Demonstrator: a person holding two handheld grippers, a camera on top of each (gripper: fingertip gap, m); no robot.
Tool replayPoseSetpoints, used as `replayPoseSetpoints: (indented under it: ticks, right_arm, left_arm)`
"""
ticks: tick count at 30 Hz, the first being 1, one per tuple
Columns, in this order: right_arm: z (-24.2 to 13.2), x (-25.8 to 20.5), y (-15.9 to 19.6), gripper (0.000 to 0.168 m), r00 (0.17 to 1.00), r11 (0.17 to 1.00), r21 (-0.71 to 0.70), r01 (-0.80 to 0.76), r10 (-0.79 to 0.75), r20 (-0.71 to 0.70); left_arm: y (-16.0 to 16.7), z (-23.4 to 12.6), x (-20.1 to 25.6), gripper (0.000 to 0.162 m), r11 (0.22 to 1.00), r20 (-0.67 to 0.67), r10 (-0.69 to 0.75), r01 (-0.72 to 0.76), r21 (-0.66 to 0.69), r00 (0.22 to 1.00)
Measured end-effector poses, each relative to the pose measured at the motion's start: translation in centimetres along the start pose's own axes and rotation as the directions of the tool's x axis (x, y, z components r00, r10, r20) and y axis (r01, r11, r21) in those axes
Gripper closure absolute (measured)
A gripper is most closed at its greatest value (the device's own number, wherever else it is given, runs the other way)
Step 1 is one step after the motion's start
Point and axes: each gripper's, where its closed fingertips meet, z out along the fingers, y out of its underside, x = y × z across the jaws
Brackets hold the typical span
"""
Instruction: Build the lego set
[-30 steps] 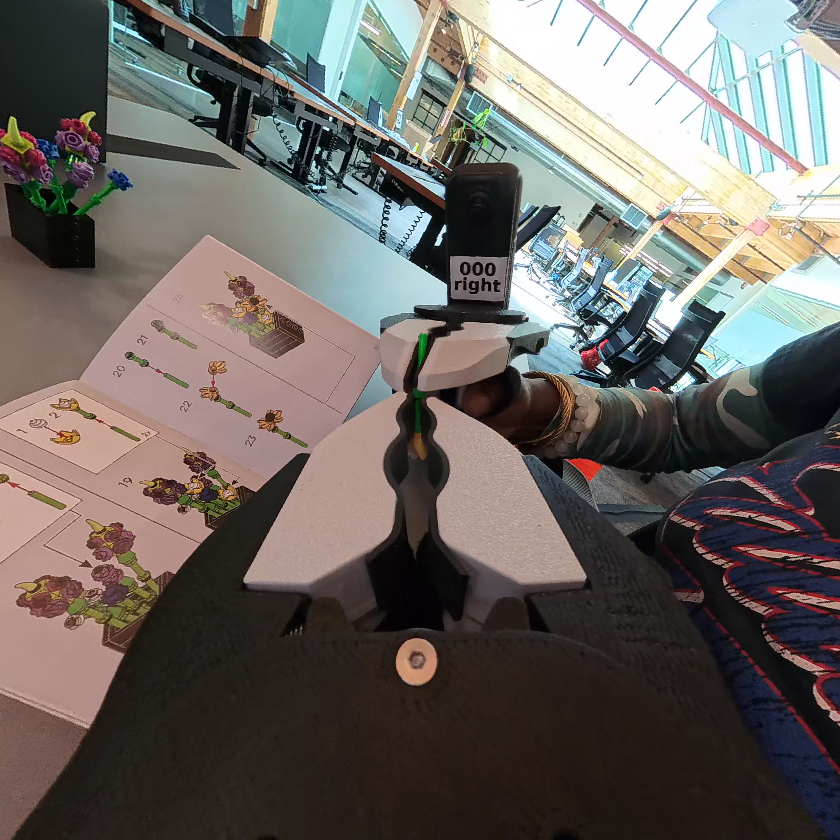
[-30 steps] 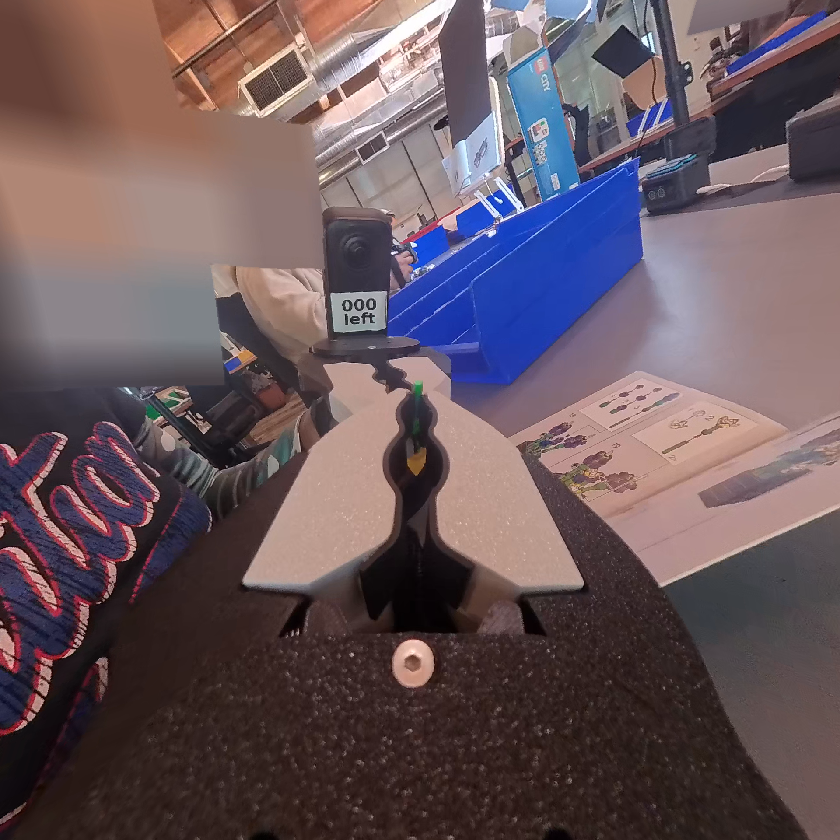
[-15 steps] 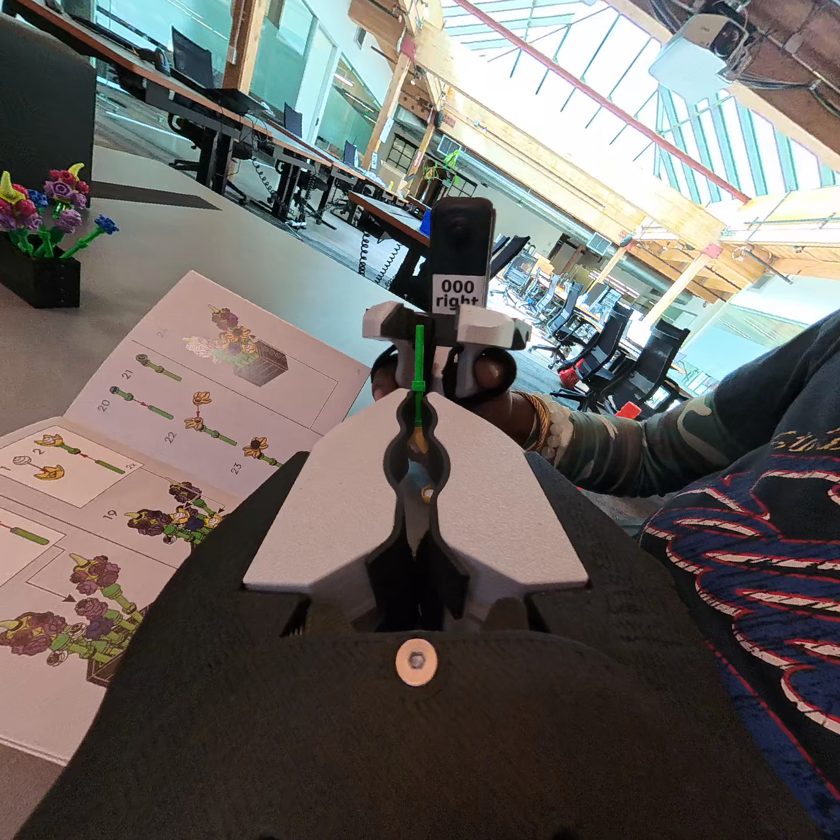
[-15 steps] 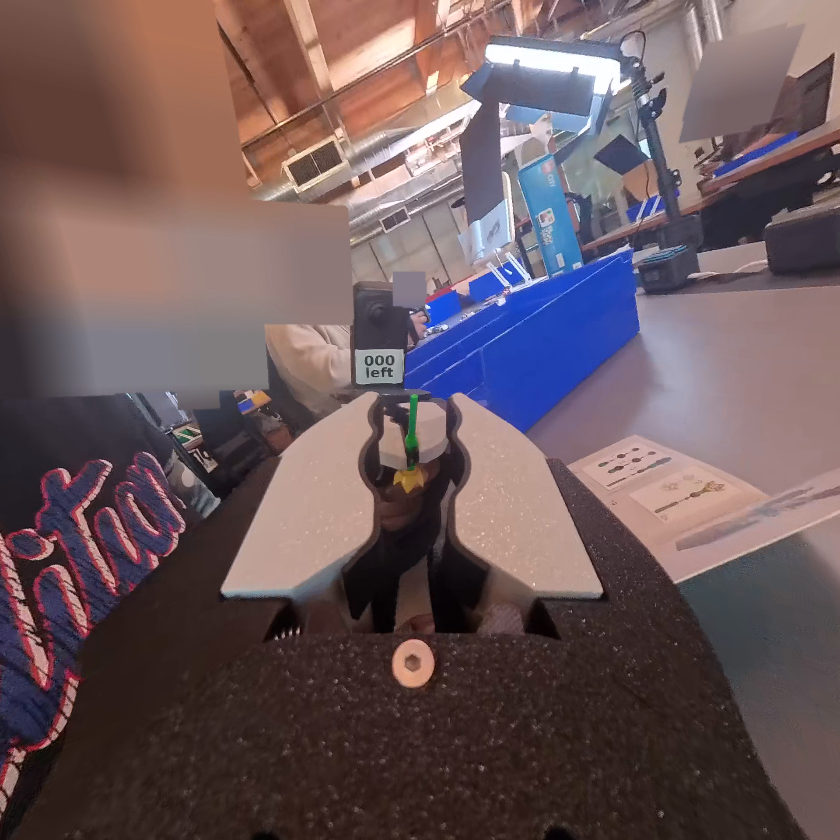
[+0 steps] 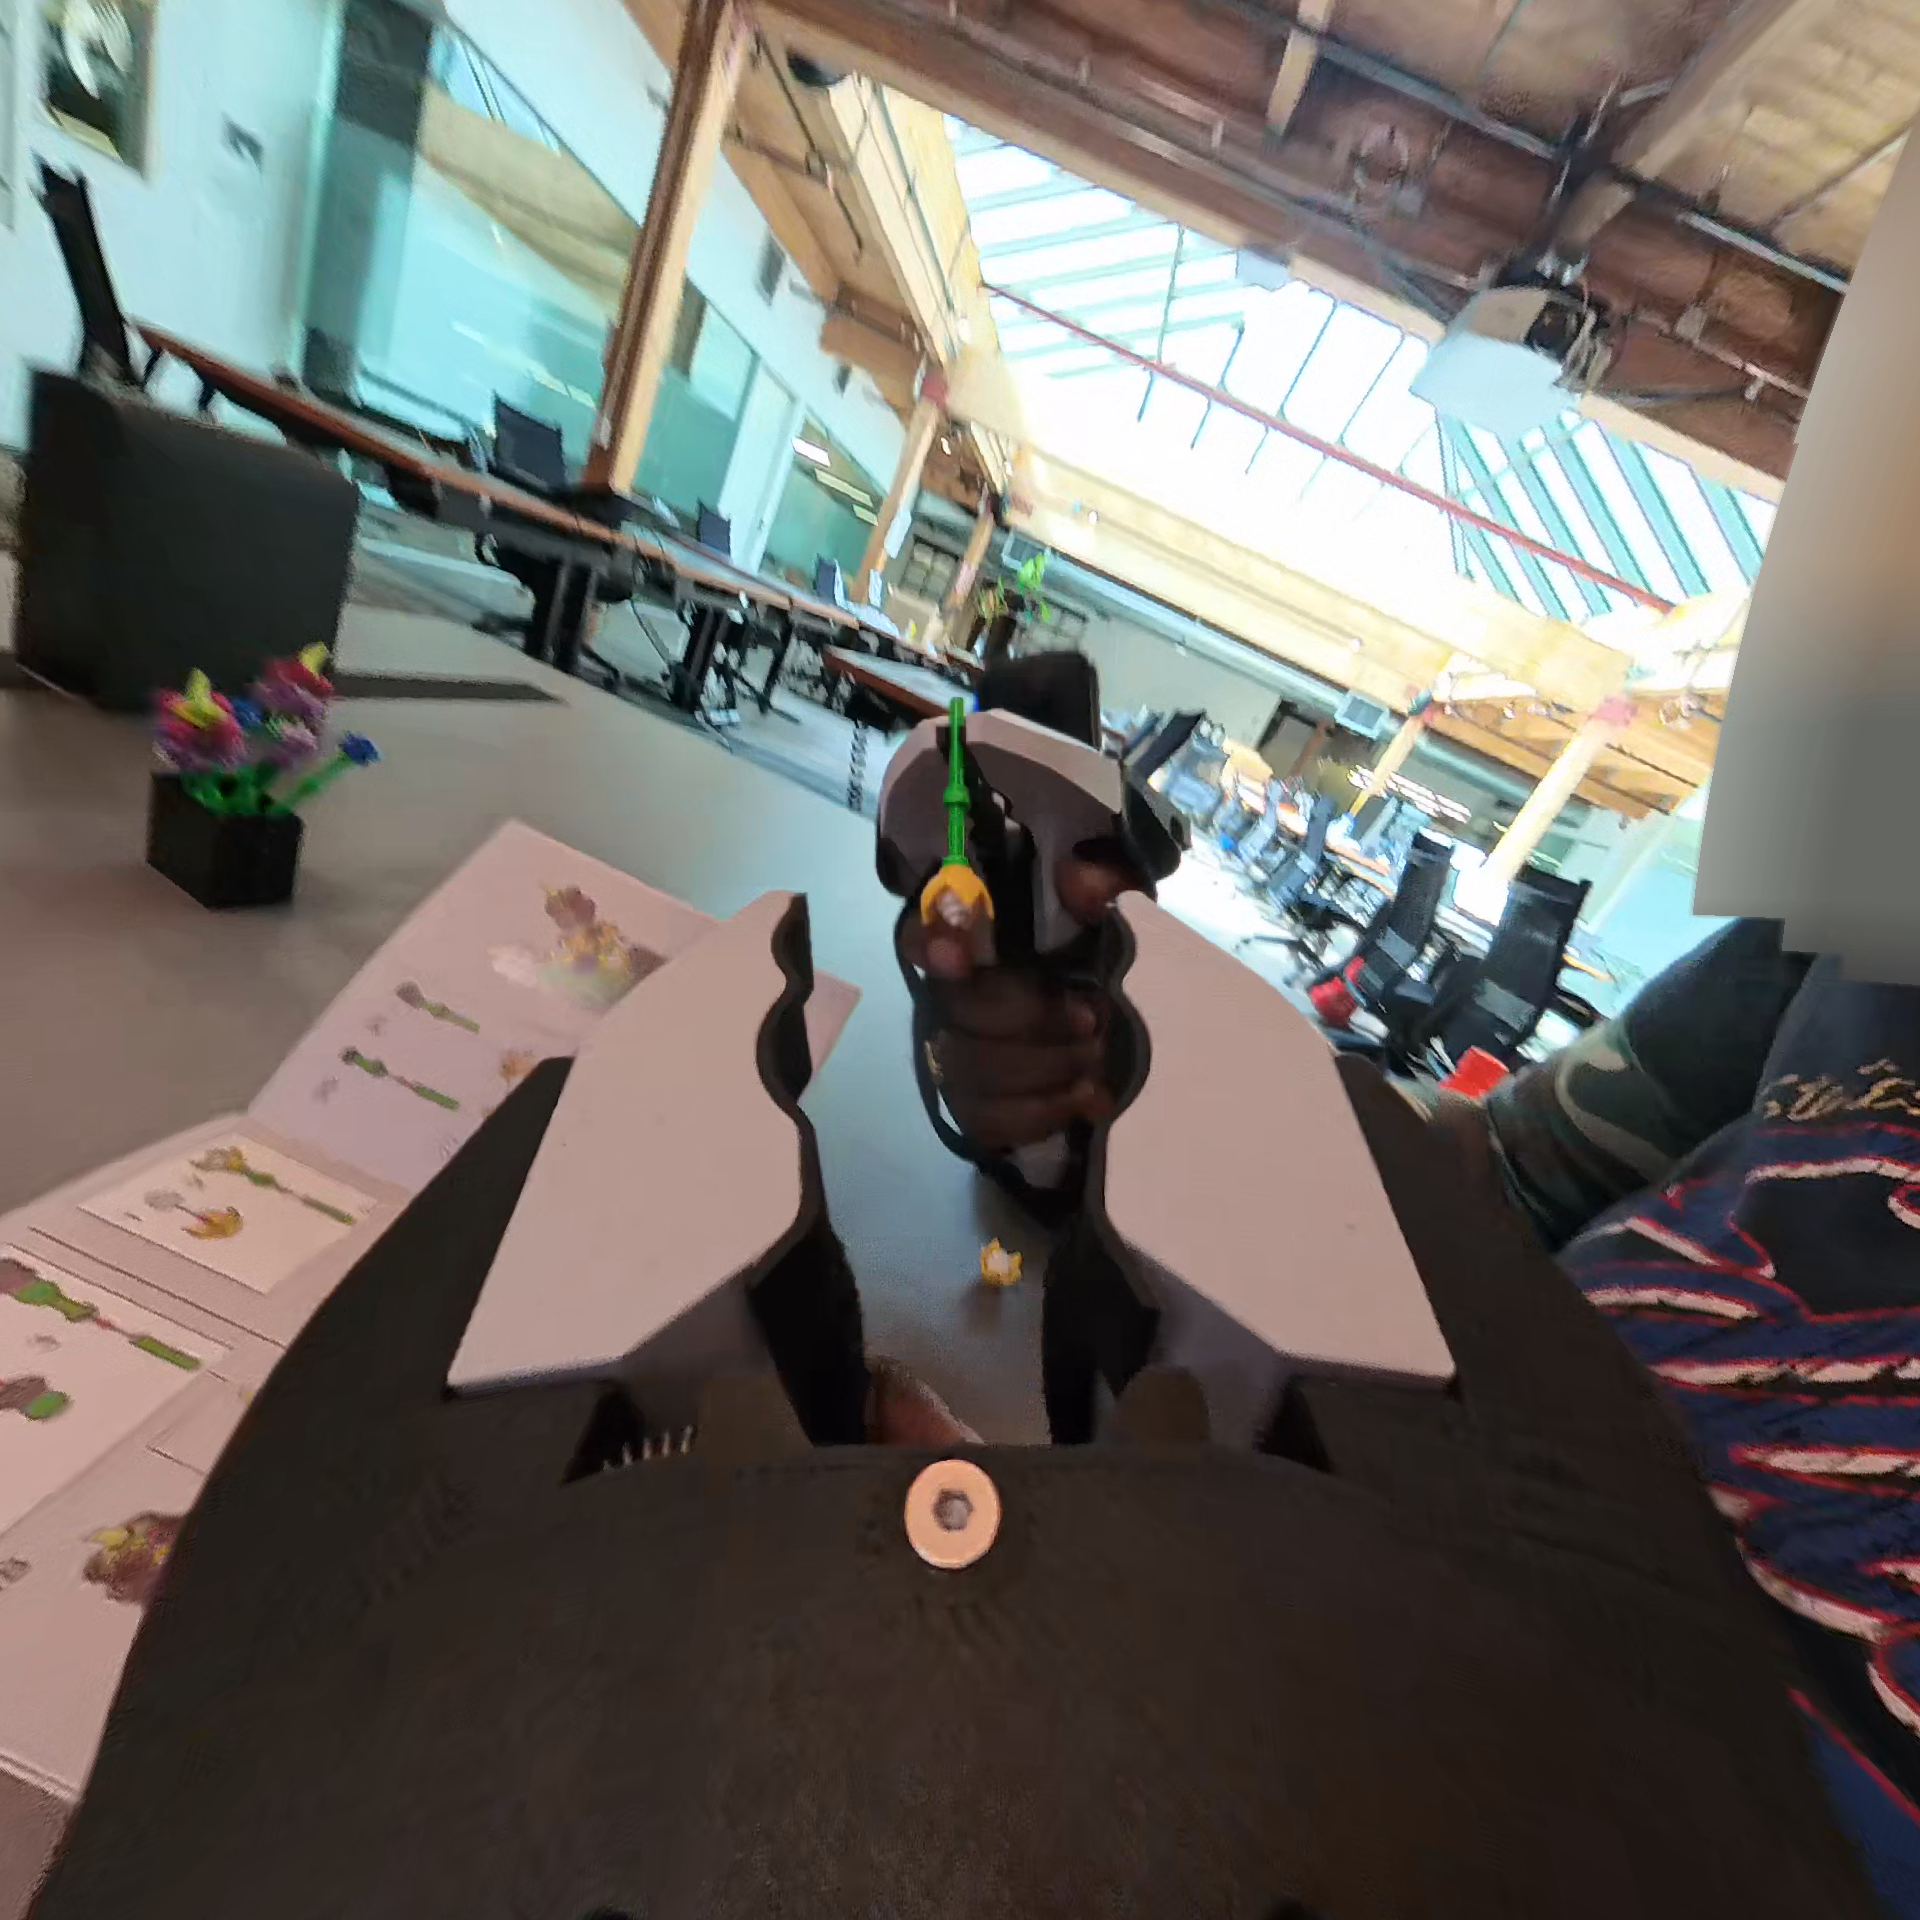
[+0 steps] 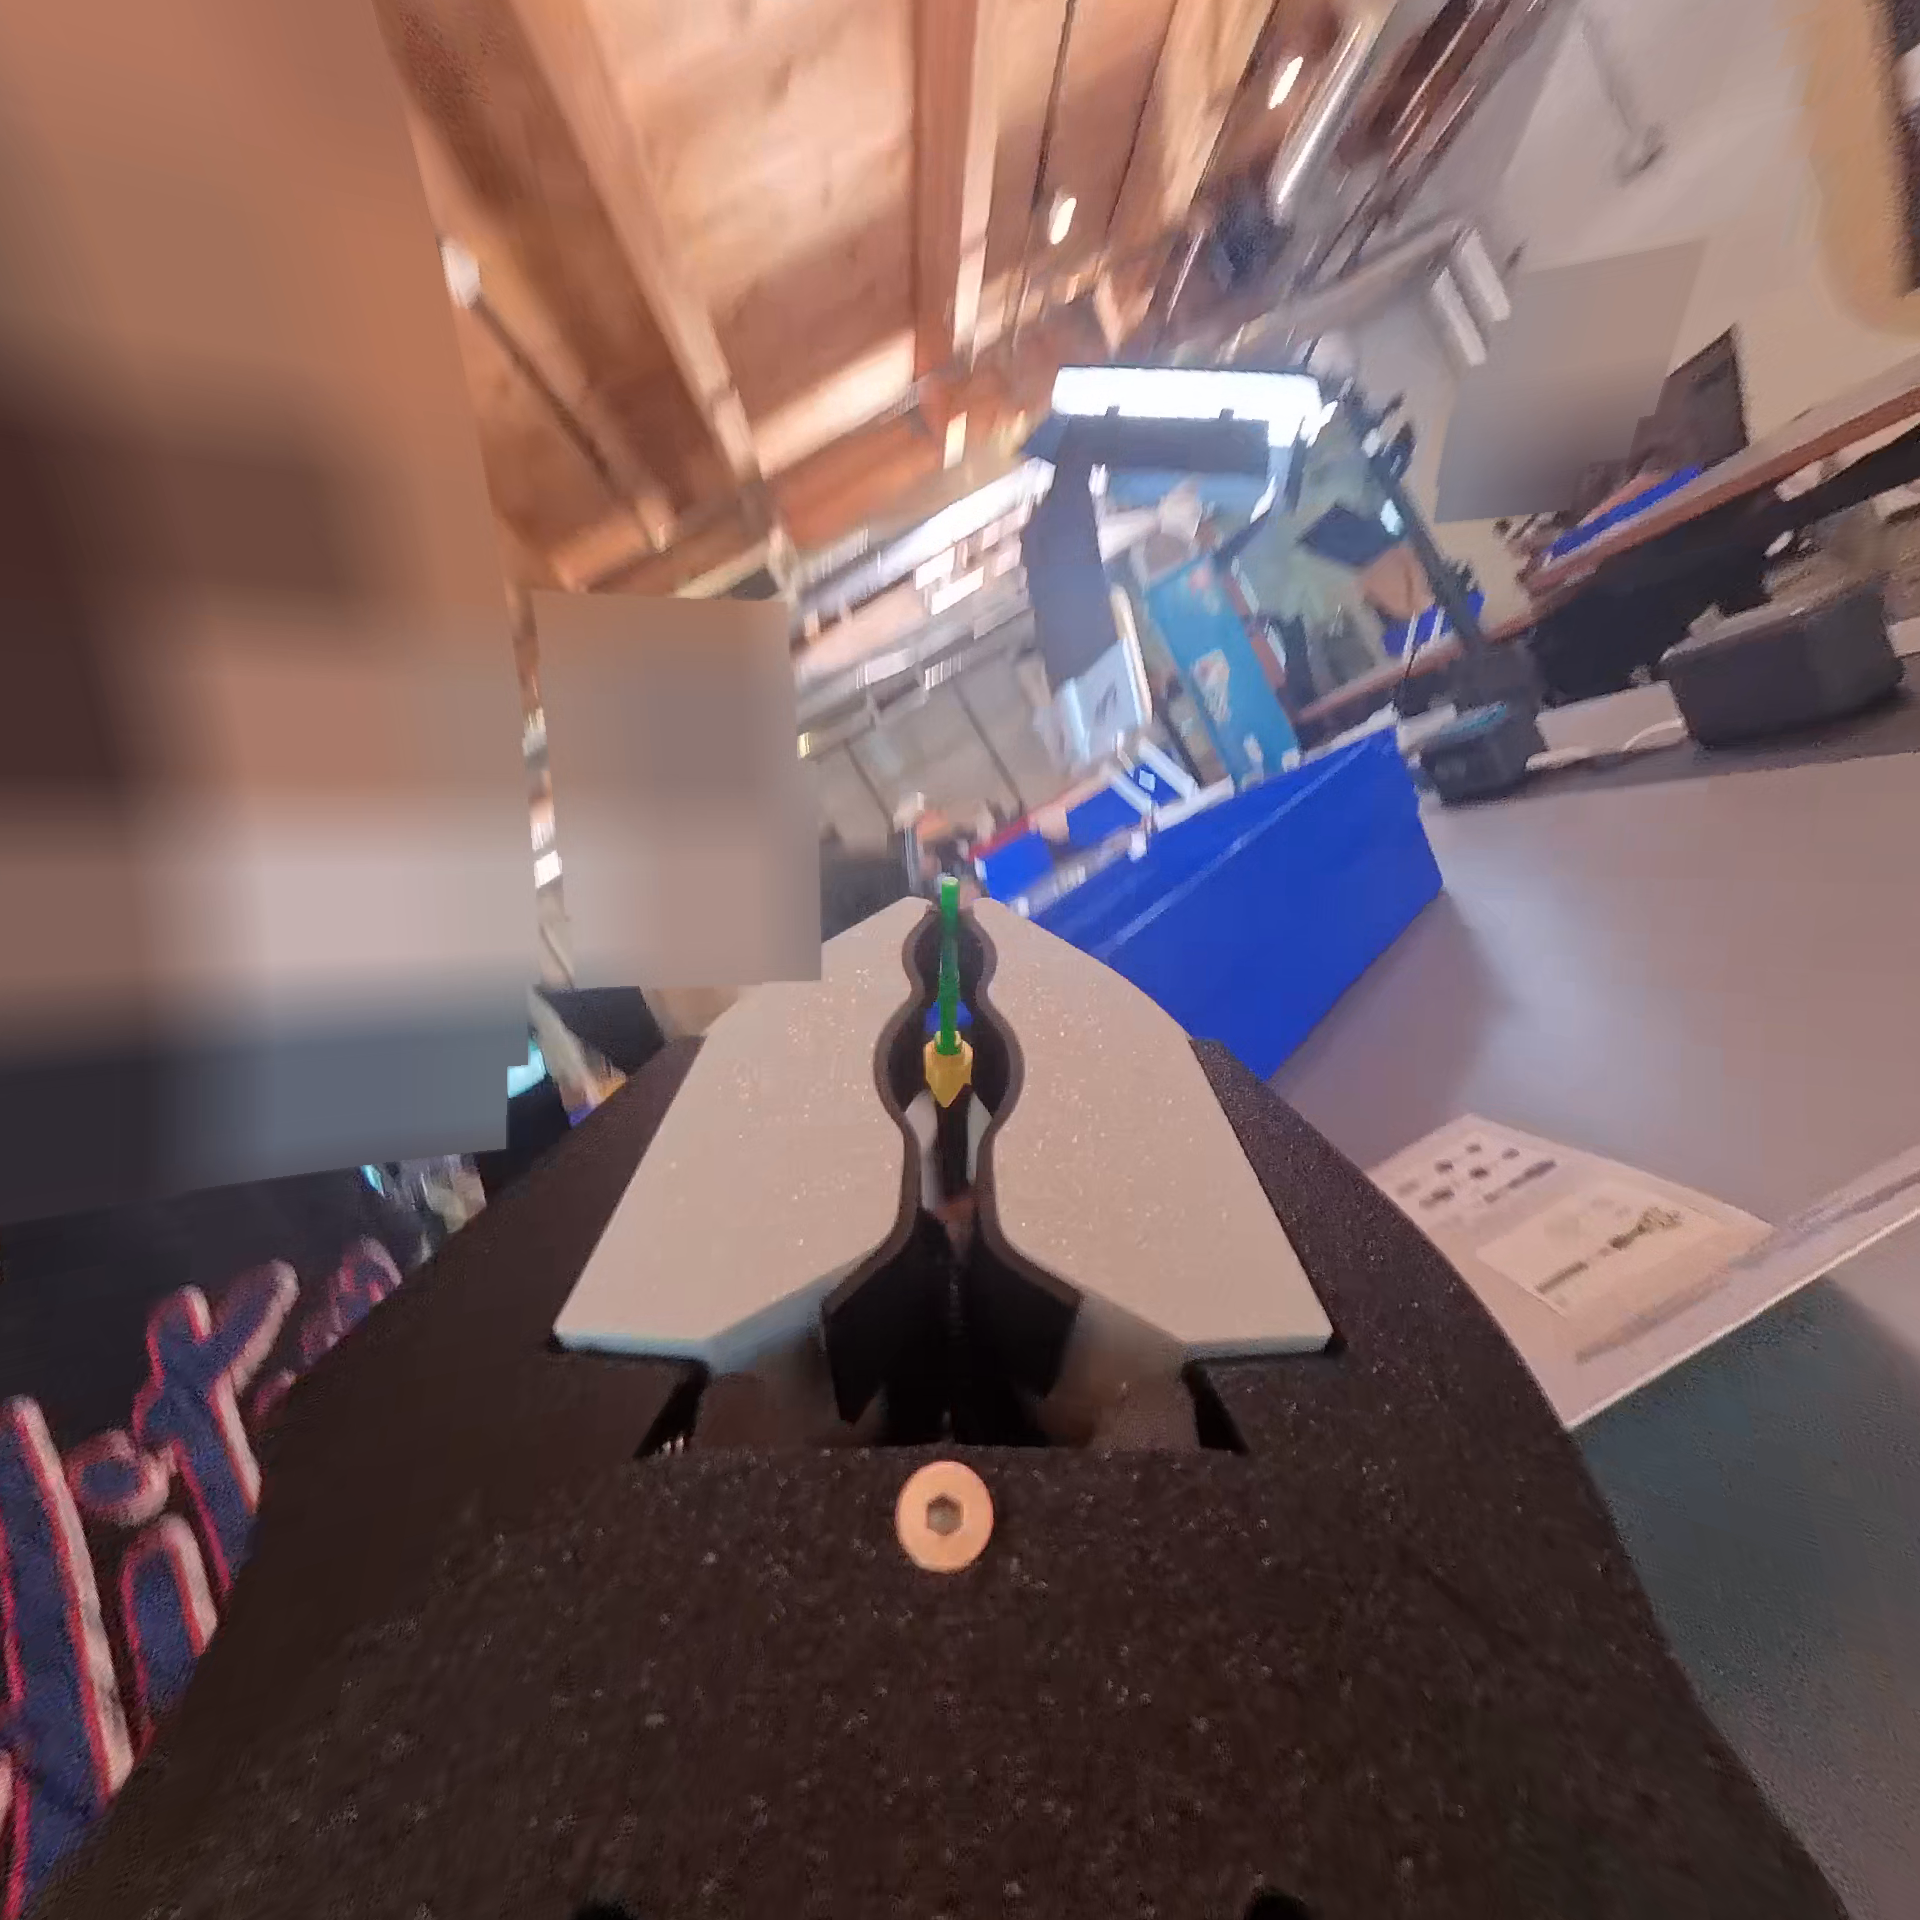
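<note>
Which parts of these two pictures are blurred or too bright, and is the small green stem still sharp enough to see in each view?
Left wrist view: the skylight is overexposed, the instruction booklet and flower pot are motion-blurred, and the green stem in the right gripper reads clearly. Right wrist view: the background and blue bin are smeared, but the stem between the fingers is fairly sharp.

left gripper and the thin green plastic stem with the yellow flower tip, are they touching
Apart. The left wrist view shows the left gripper open, with the thin green plastic stem with the yellow flower tip held beyond it in the right gripper.
</note>
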Motion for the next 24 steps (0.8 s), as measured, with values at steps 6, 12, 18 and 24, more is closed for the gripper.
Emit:
replayPoseSetpoints:
  ticks: [6,12,18,24]
  right_arm:
    - [1.4,-1.2,-2.6,0.165,0.922,0.856,0.343,-0.386,0.359,0.142]
    - [4.2,-2.5,0.4,0.165,0.595,0.533,0.264,-0.804,0.706,0.384]
    - [5.4,-3.9,1.5,0.165,0.449,0.43,0.145,-0.891,0.788,0.421]
    - [5.8,-4.7,3.0,0.165,0.406,0.415,0.067,-0.908,0.827,0.388]
  left_arm:
    - [-3.0,-0.2,0.7,0.111,0.94,0.158,0.25,-0.279,0.198,0.955]
    - [-4.7,-1.1,2.4,0.138,0.816,0.257,0.446,-0.508,0.278,0.857]
    - [-5.7,-2.3,3.5,0.155,0.714,0.28,0.573,-0.637,0.292,0.77]
    - [-6.1,-2.7,4.1,0.156,0.684,0.263,0.607,-0.662,0.305,0.749]
